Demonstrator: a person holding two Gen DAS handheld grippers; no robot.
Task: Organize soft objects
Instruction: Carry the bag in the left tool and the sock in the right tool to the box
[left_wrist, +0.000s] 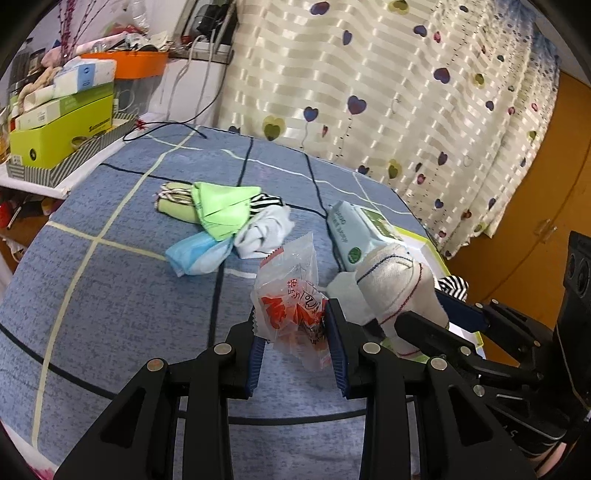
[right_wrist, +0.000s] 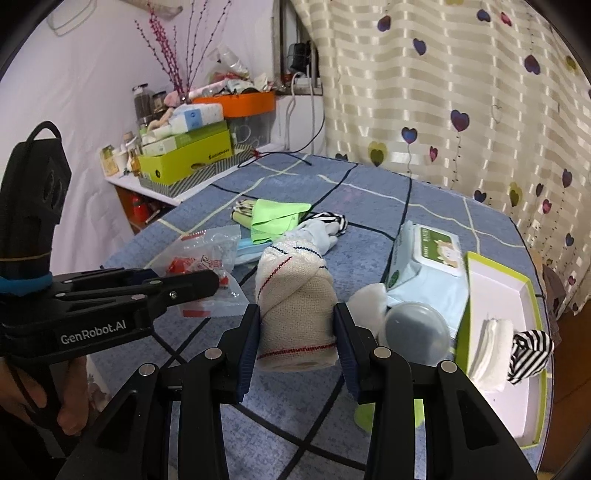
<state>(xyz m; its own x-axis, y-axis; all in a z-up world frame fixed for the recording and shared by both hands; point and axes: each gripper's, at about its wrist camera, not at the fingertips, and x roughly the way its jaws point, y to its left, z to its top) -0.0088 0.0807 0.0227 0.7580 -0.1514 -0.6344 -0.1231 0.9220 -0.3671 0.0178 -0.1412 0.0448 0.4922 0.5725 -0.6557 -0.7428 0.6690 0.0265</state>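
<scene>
Heart-print curtain (left_wrist: 388, 92), blue checked bedsheet (left_wrist: 110, 295), cluttered white shelf (right_wrist: 147, 190)

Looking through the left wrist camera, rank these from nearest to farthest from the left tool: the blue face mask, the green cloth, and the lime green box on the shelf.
From the left tool:
1. Blue face mask, ahead on the bedspread, slightly left.
2. Green cloth, just beyond the mask.
3. Lime green box, far left on the shelf.

Lighting: even, moderately bright indoor light, daylight diffusing through the striped curtain (left_wrist: 388, 92), which glows palest at its bands. Shadows: soft, faint. Glare: slight sheen on the clear snack packet (left_wrist: 291, 295). Distortion: strong fisheye bowing, black vignette corners in both views. Focus: centre sharp, edges slightly smeared.
</scene>
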